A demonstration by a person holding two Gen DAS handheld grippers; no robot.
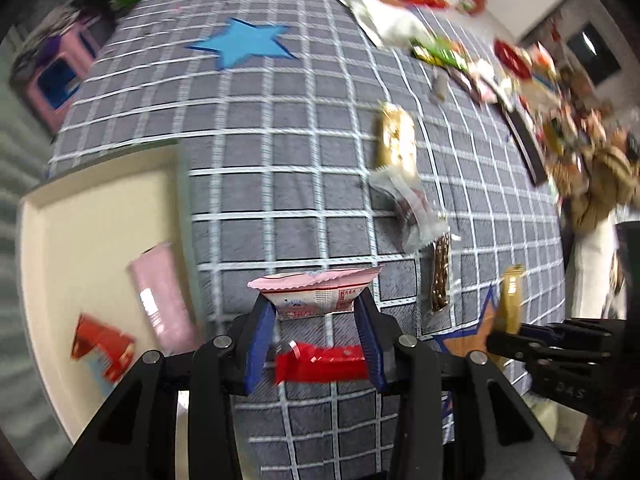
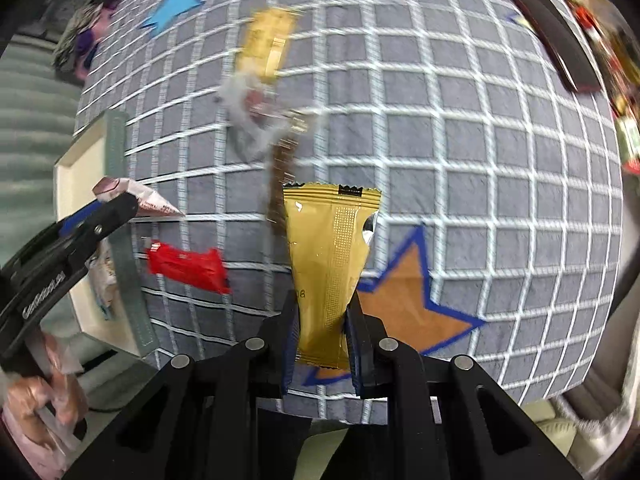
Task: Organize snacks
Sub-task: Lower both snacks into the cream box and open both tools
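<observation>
Left gripper [image 1: 316,312] pinches pink snack packet [image 1: 314,290] above checked cloth [image 1: 280,168], likely bound for cream tray [image 1: 80,216] at left, already holding packets. Right gripper [image 2: 322,320] pinches gold packet [image 2: 330,264], lifted over orange star [image 2: 404,300]. Red packet [image 2: 188,268] and others loose on cloth, unsorted.

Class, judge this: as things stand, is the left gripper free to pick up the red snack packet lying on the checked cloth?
Probably not yet: the left gripper is shut on a pink snack packet, though the red snack packet lies unobstructed just beneath.
</observation>
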